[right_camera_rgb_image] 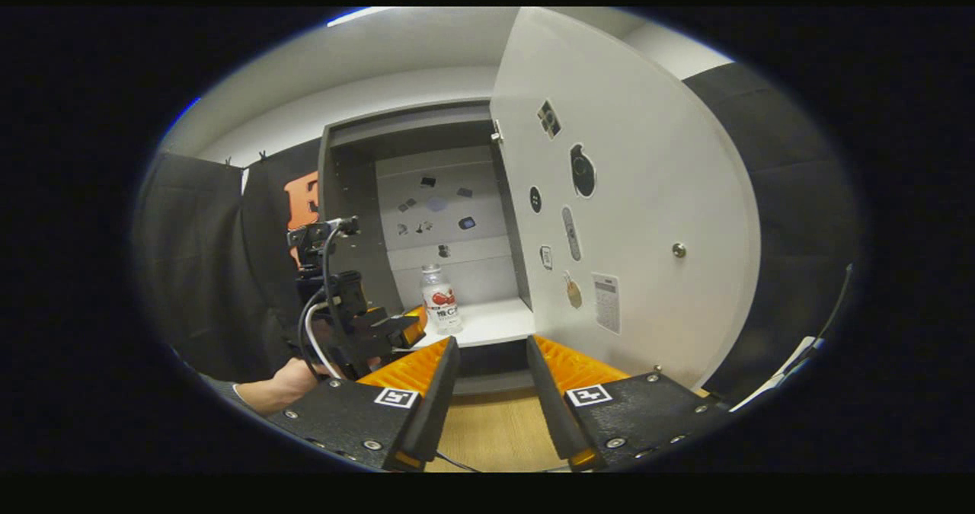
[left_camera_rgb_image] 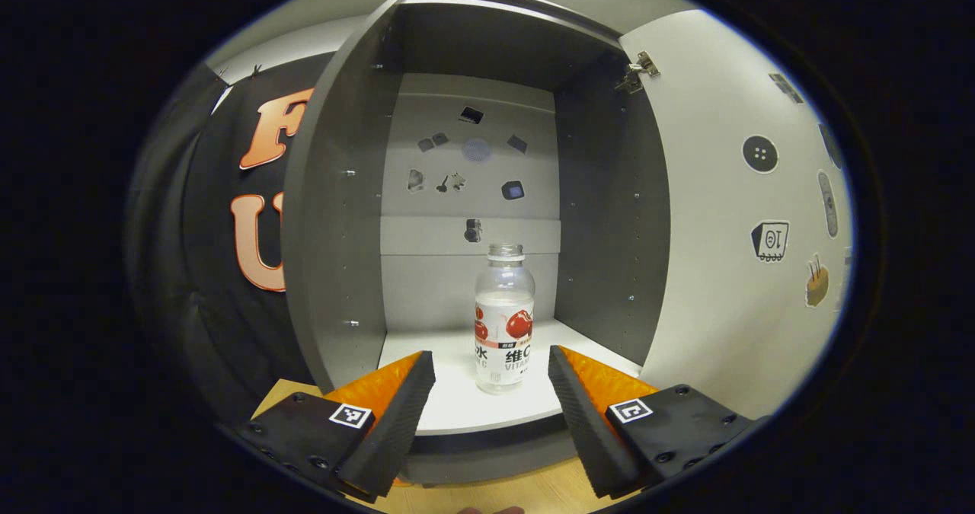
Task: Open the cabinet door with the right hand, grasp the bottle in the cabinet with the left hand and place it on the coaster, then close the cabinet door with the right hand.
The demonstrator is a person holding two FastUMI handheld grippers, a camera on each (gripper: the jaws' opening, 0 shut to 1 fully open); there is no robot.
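I see the cabinet (left_camera_rgb_image: pixel 335 217) standing wide open on the wooden table (right_camera_rgb_image: pixel 487 430), its grey side walls framing a pale back panel dotted with small stickers (left_camera_rgb_image: pixel 472 114). The cabinet door (right_camera_rgb_image: pixel 640 194) is swung out to the right, its white inner face also carrying stickers, with a small knob (right_camera_rgb_image: pixel 678 250) near its far edge and a hinge (left_camera_rgb_image: pixel 636 72) at the top corner. On the white shelf (left_camera_rgb_image: pixel 457 400) stands the bottle (left_camera_rgb_image: pixel 503 316), upright, clear, uncapped as far as I can tell, with a red-and-white label, near the front edge and a little right of centre.

My left gripper (left_camera_rgb_image: pixel 491 381) sits at the shelf's near edge, its fingers released and spread wide, the bottle standing between and just beyond them, untouched. From the right gripper view I see that left gripper (right_camera_rgb_image: pixel 407 324) and the hand (right_camera_rgb_image: pixel 293 381) holding it at the cabinet's left front. My right gripper (right_camera_rgb_image: pixel 491 373) hangs back over the table, fingers parted and grasping nothing, just beside the door's lower edge.
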